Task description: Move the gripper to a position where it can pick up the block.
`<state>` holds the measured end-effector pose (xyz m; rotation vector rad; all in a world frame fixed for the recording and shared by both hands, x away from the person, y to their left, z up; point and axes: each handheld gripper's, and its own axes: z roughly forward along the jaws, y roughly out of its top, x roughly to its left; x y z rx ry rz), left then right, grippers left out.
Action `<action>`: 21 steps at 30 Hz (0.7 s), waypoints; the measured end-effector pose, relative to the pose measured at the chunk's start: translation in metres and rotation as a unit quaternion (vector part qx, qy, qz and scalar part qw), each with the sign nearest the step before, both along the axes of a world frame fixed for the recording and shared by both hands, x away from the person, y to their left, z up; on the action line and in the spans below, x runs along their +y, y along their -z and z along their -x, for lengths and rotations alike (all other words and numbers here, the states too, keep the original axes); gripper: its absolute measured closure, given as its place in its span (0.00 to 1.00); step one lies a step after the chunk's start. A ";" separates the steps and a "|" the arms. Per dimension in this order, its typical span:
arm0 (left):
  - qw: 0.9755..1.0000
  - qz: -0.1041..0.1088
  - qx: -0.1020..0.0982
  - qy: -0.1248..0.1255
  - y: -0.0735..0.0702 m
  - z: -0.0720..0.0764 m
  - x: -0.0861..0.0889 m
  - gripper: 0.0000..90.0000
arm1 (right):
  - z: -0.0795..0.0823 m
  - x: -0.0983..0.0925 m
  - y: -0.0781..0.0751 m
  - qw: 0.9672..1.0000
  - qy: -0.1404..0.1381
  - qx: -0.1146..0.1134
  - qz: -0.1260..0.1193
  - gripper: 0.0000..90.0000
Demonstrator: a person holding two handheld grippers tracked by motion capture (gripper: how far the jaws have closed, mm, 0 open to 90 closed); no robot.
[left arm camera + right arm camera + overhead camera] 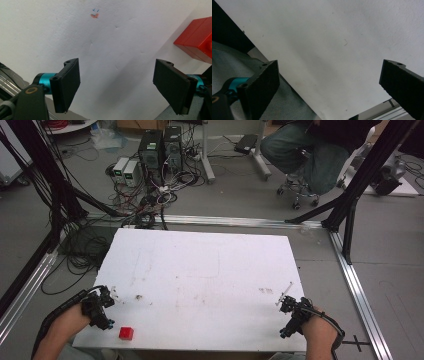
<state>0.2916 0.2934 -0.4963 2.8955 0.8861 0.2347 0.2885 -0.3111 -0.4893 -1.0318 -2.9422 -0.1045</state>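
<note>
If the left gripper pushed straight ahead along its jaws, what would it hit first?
Most likely the bare white table top: the left gripper has its jaws wide open over empty surface. The small red plastic block lies off to the side of that line, so it would probably be missed, though depth is hard to judge.

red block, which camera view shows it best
The high view: the whole red block lies apart on the white table near its front edge, right of the left hand-held gripper. The left gripper view shows it larger but cropped at the right edge.
</note>
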 end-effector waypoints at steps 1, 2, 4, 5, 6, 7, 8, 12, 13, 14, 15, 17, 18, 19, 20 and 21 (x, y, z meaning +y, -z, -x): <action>1.000 0.000 0.000 -0.001 0.000 0.000 0.000 0.25 | 0.000 0.000 0.000 1.000 -0.002 -0.001 0.000 0.03; 1.000 0.000 0.001 0.000 0.000 0.000 0.000 0.25 | 0.000 0.000 -0.001 1.000 0.003 -0.002 0.002 0.03; 1.000 0.000 0.002 0.001 -0.001 0.000 0.000 0.25 | 0.000 0.000 -0.001 1.000 0.000 -0.003 0.000 0.03; 1.000 0.000 0.002 0.001 0.000 0.000 0.000 0.25 | 0.001 0.000 -0.001 1.000 0.001 -0.002 -0.001 0.03; 1.000 0.001 0.002 0.001 0.000 0.000 -0.001 0.25 | 0.001 0.000 -0.001 1.000 0.001 -0.002 -0.001 0.03; 1.000 0.002 0.004 0.001 0.000 0.000 -0.001 0.25 | 0.001 -0.001 -0.002 1.000 0.003 -0.004 -0.001 0.03; 1.000 0.002 0.003 0.002 0.000 0.000 -0.001 0.25 | 0.001 -0.001 -0.002 1.000 0.003 -0.004 -0.002 0.03; 1.000 0.002 0.005 0.000 0.001 0.000 0.000 0.25 | 0.001 -0.002 -0.003 1.000 0.004 -0.005 -0.002 0.03; 1.000 0.002 0.004 0.000 0.001 0.000 0.000 0.25 | 0.002 -0.001 -0.003 1.000 0.005 -0.005 -0.002 0.03; 1.000 0.003 0.004 0.000 0.001 0.000 0.000 0.25 | 0.002 -0.001 -0.003 1.000 0.005 -0.005 -0.002 0.03; 1.000 0.005 0.002 -0.002 0.001 0.000 0.000 0.25 | 0.001 -0.001 -0.004 1.000 0.005 -0.006 -0.002 0.03; 1.000 0.004 0.002 0.000 0.000 0.000 0.000 0.25 | 0.002 0.000 -0.003 1.000 0.006 -0.004 -0.003 0.03; 1.000 0.004 0.002 0.000 0.000 0.000 0.000 0.25 | 0.001 -0.001 -0.003 1.000 0.003 -0.003 -0.003 0.03; 1.000 0.005 0.001 0.000 0.000 0.001 0.000 0.25 | 0.001 -0.001 -0.003 1.000 0.003 -0.003 -0.003 0.03; 1.000 0.009 0.000 -0.003 0.001 0.001 0.000 0.25 | 0.001 -0.001 -0.003 1.000 0.002 -0.003 -0.004 0.03; 1.000 0.007 0.002 0.000 0.001 0.000 0.000 0.25 | 0.001 -0.001 -0.002 1.000 0.003 -0.003 -0.002 0.03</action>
